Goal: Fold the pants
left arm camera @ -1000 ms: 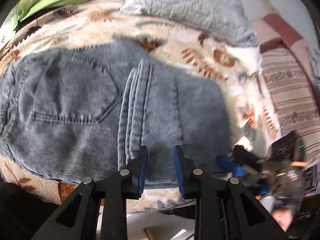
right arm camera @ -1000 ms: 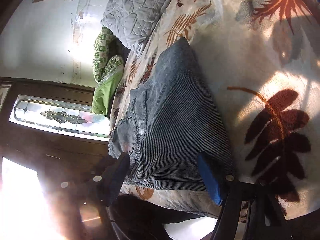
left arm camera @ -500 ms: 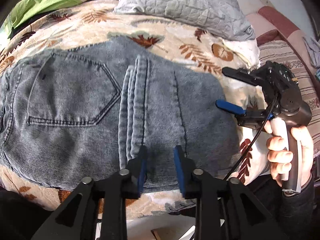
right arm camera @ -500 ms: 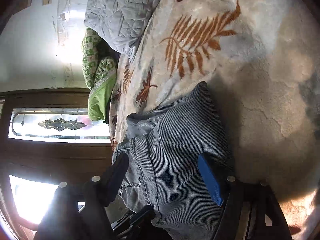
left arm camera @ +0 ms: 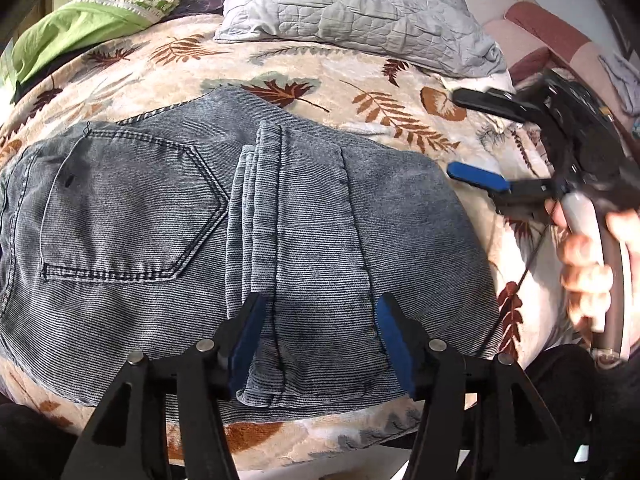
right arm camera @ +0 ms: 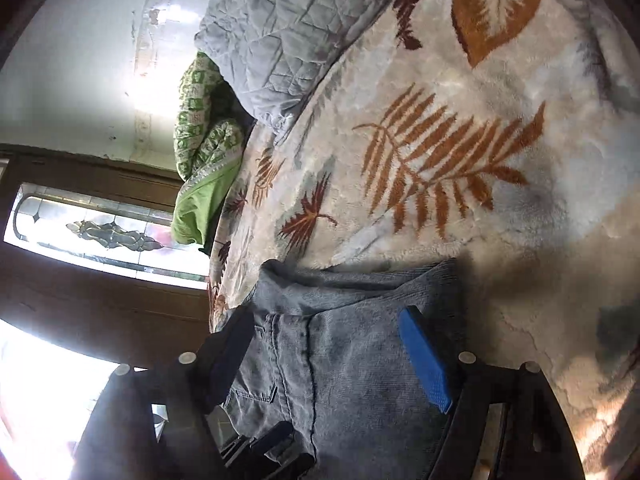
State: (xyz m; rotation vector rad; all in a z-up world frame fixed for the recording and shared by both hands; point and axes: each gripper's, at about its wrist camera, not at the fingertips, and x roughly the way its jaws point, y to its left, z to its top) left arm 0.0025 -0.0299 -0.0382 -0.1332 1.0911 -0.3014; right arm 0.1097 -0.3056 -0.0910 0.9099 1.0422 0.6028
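A bed [left arm camera: 360,80] fills both views, covered by a cream plush blanket [right arm camera: 500,160] printed with rust and brown leaves. At its far side lies a grey quilted pillow [left arm camera: 352,4], and beside that a green patterned cover [left arm camera: 80,20] is bunched near the edge. In the right wrist view a dark wooden door with a leaded glass panel [right arm camera: 100,232] stands past the bed.

The pants [left arm camera: 200,240], grey-blue denim, lie folded into a compact rectangle on the blanket near the bed's front edge. A back pocket [left arm camera: 132,208] faces up on the left half, and a stack of folded hem edges [left arm camera: 256,208] runs up the middle. The right part of the bundle is a smooth folded panel.

The left gripper [left arm camera: 320,340] hangs over the near edge of the pants with its jaws parted wide, blue pads either side of the cloth and holding nothing. The right gripper [left arm camera: 472,136] hovers just beside the right edge of the pants, above the blanket, held by the person's hand [left arm camera: 588,264]. Its jaws are spread apart and empty; in its own view the blue pad [right arm camera: 424,360] and the dark opposite finger frame the end of the pants without closing on it.
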